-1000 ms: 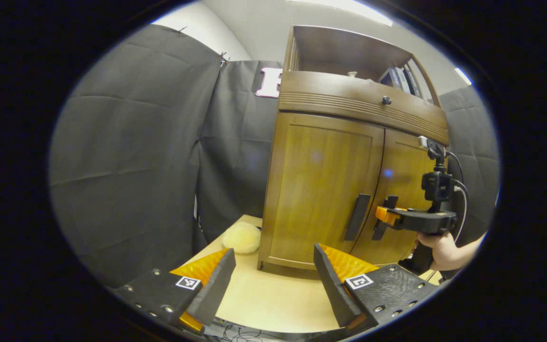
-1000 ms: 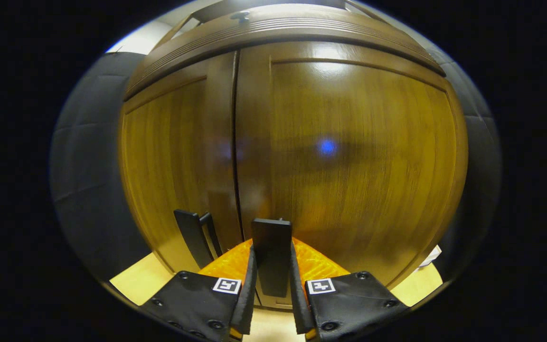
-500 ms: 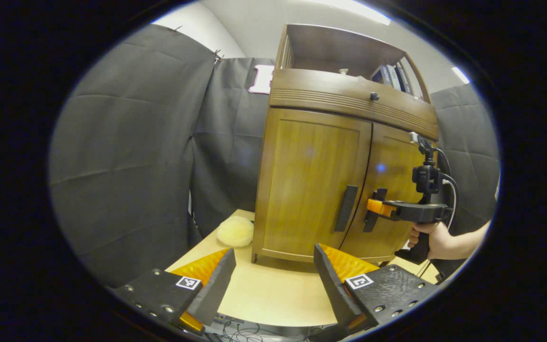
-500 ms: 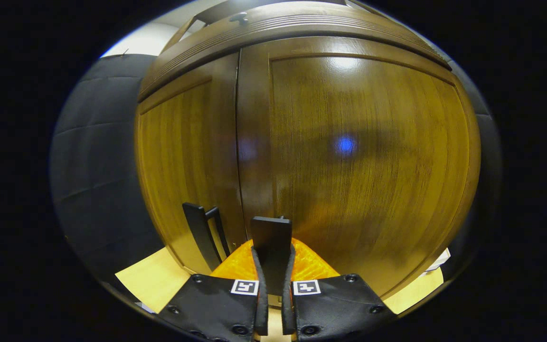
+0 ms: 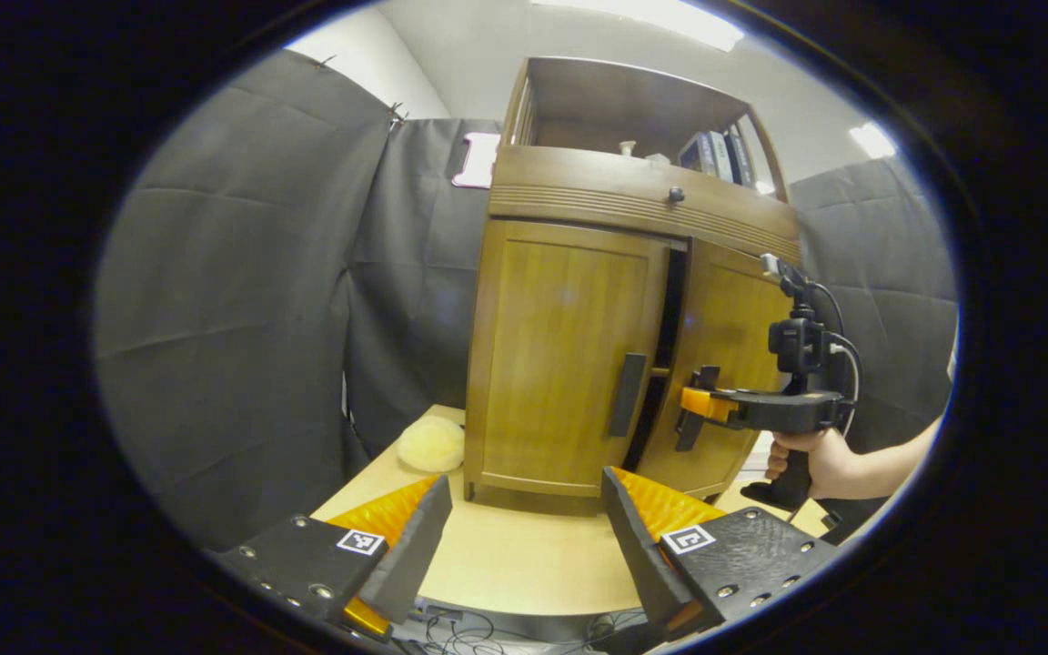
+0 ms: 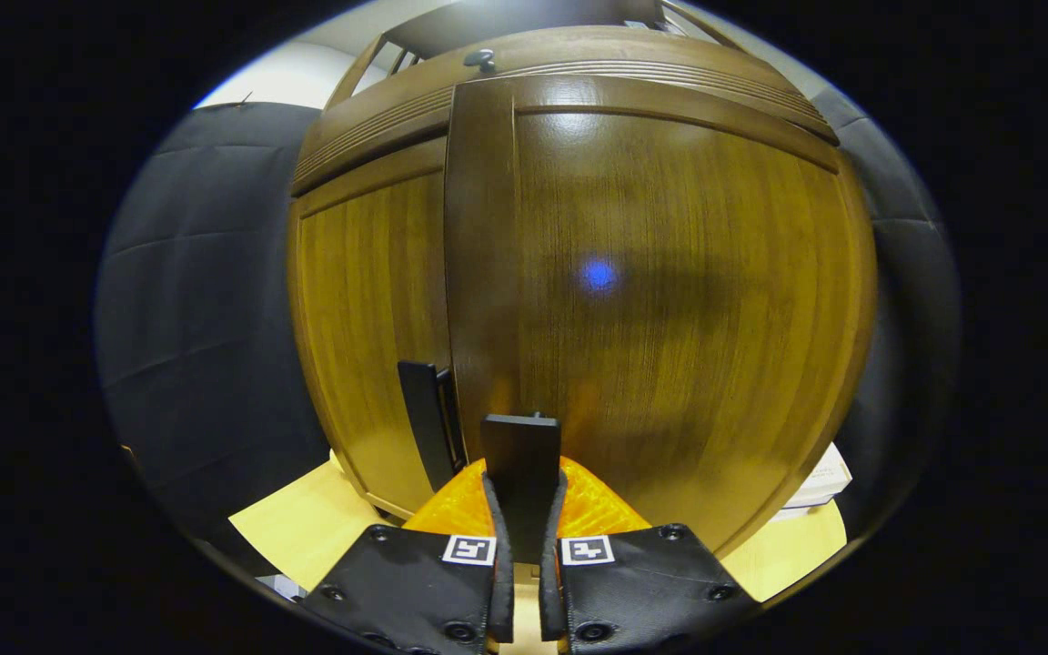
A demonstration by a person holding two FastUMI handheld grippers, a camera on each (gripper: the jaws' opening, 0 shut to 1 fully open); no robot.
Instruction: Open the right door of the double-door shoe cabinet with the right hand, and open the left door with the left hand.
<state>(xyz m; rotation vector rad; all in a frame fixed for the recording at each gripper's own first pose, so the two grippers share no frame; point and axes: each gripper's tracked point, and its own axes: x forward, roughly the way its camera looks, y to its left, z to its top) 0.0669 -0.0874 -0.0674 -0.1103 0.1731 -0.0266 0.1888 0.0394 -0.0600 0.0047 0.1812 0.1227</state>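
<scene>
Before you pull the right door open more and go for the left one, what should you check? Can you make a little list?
1. Right gripper shut on the right door handle: ok.
2. Right door started to swing, dark gap beside it in the left gripper view: ok.
3. Left door closed, left door handle free to grab: ok.
4. Left gripper open, ready for that handle: ok, though not yet near it.
5. Yellow fluffy ball beside the cabinet, in the left door's swing path: cannot tell.
6. What is inside the cabinet: cannot tell.
</scene>
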